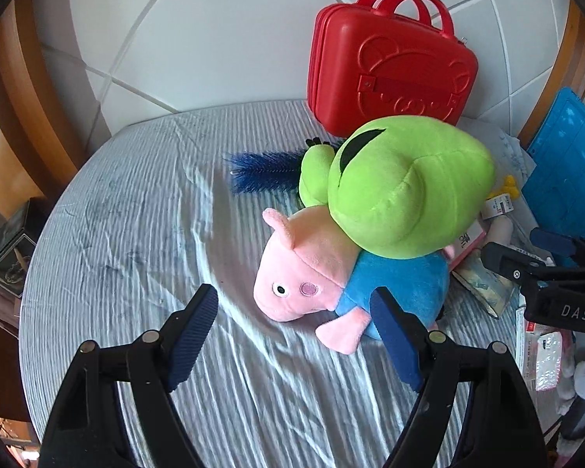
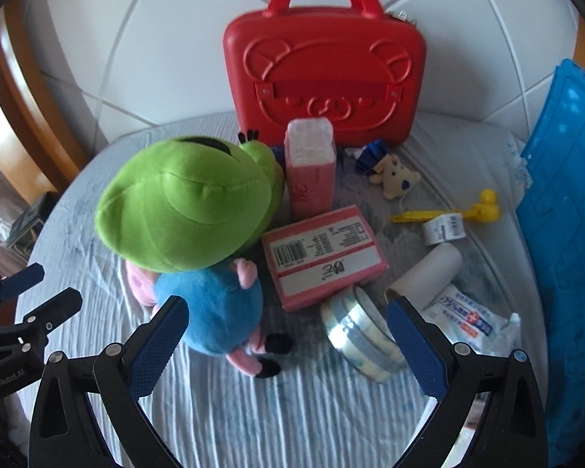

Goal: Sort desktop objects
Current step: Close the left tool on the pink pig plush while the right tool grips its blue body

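A: Grippers first. What are the fingers doing?

B: The left gripper has its fingers spread wide with nothing between the pads, above the striped sheet just in front of the pink pig plush. The right gripper is spread too and grasps nothing; a roll of tape lies on the sheet between its fingers.

A: Where do the toys sit?

B: The pig plush lies on its side with a green frog plush resting on top of it. A red carry case stands upright behind them against the white padded wall.

A: And to the right?

B: One pink box lies flat, touching the frog, and a pink pack stands behind it. Beyond are a small bear toy, a yellow duck clip, a paper tube and a wipes pack, beside a blue crate.
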The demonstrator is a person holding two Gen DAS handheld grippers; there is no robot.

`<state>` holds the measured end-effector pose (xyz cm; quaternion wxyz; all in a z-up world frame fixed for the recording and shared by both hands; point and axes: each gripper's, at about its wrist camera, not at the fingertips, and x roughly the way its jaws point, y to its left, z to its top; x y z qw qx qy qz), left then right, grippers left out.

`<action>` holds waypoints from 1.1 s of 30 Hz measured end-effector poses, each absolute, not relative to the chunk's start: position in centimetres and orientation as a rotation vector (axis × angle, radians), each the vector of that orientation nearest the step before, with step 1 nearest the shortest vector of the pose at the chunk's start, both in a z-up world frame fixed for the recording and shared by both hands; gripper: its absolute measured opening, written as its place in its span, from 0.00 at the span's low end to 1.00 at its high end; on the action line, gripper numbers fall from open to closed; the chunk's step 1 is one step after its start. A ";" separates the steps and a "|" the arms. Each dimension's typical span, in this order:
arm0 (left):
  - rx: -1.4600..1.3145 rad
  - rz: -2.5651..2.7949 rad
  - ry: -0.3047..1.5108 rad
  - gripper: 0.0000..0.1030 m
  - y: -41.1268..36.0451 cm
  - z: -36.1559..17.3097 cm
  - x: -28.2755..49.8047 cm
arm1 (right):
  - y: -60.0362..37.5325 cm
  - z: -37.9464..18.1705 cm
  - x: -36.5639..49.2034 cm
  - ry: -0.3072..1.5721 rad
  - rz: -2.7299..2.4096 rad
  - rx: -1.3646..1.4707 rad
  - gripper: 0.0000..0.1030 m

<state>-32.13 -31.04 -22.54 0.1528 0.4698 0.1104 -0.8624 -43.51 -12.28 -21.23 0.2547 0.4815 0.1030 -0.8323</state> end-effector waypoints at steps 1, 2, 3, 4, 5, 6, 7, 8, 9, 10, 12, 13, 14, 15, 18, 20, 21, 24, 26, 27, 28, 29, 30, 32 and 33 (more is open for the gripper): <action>1.361 -2.471 0.323 0.78 -31.5 -23.2 -32.6 | -13.0 -21.8 -44.2 0.291 -2.254 1.319 1.00; 1.377 -2.464 0.326 0.78 -32.0 -24.0 -33.2 | -13.7 -22.3 -44.7 0.297 -2.246 1.326 1.00; 1.381 -2.463 0.333 0.78 -32.5 -24.6 -33.6 | -14.5 -22.8 -45.3 0.303 -2.232 1.333 1.00; 1.378 -2.471 0.338 0.78 -33.0 -25.0 -34.1 | -15.0 -23.2 -45.6 0.307 -2.220 1.341 1.00; 1.376 -2.477 0.337 0.78 -33.6 -25.3 -34.6 | -15.4 -23.6 -45.8 0.307 -2.206 1.349 1.00; 1.367 -2.476 0.336 0.78 -34.1 -25.5 -35.1 | -15.9 -24.2 -45.8 0.302 -2.181 1.356 1.00; 1.348 -2.482 0.344 0.78 -34.8 -25.6 -35.7 | -16.3 -24.7 -45.7 0.299 -2.160 1.366 1.00; 1.330 -2.490 0.357 0.78 -35.4 -25.6 -36.3 | -16.6 -25.3 -45.5 0.294 -2.134 1.376 1.00; 1.315 -2.492 0.365 0.78 -36.0 -25.6 -36.9 | -17.2 -25.9 -45.2 0.284 -2.104 1.383 1.00; 1.312 -2.498 0.369 0.78 -36.4 -25.8 -37.7 | -17.8 -26.7 -45.0 0.276 -2.075 1.387 1.00; 1.386 -2.531 0.389 0.78 -36.6 -27.2 -39.6 | -18.9 -28.0 -44.6 0.285 -2.053 1.399 1.00; 1.446 -2.506 0.363 0.78 -36.5 -28.4 -40.6 | -19.3 -29.0 -44.5 0.286 -2.037 1.416 1.00; 1.461 -2.482 0.331 0.79 -36.2 -29.4 -41.1 | -19.5 -29.7 -44.4 0.265 -2.013 1.429 1.00; 1.470 -2.482 0.328 0.79 -36.0 -29.8 -41.2 | -19.6 -30.6 -44.2 0.249 -1.990 1.451 1.00; 1.461 -2.497 0.347 0.79 -35.4 -29.3 -39.9 | -18.6 -31.3 -43.8 0.233 -1.999 1.461 0.99; 1.467 -2.495 0.358 0.80 -35.0 -29.1 -38.4 | -17.7 -31.6 -43.3 0.235 -1.980 1.482 0.99; 1.466 -2.500 0.352 0.80 -34.7 -28.9 -37.6 | -17.4 -31.7 -42.9 0.256 -1.973 1.487 0.99; 1.456 -2.508 0.345 0.80 -33.7 -28.2 -34.6 | -16.2 -31.5 -41.2 0.348 -2.009 1.481 0.99; 1.463 -2.528 0.339 0.79 -32.7 -27.7 -32.7 | -15.0 -31.4 -40.6 0.339 -2.029 1.499 0.99; 1.470 -2.541 0.325 0.79 -32.4 -27.5 -31.9 | -14.1 -31.3 -40.3 0.341 -2.047 1.508 0.99; 1.484 -2.542 0.287 0.79 -31.9 -27.5 -31.3 | -13.6 -31.2 -40.2 0.338 -2.060 1.508 0.99; 1.488 -2.539 0.245 0.79 -31.4 -27.6 -30.7 | -13.1 -31.0 -40.2 0.324 -2.083 1.502 0.99; 1.489 -2.539 0.227 0.79 -31.2 -27.7 -30.3 | -12.5 -30.3 -40.2 0.313 -2.129 1.485 0.98; 1.496 -2.543 0.229 0.79 -31.1 -27.8 -29.3 | -11.9 -28.9 -40.3 0.306 -2.200 1.431 0.97; 1.494 -2.541 0.223 0.79 -31.1 -27.8 -29.3 | -11.6 -28.1 -40.3 0.289 -2.200 1.414 0.96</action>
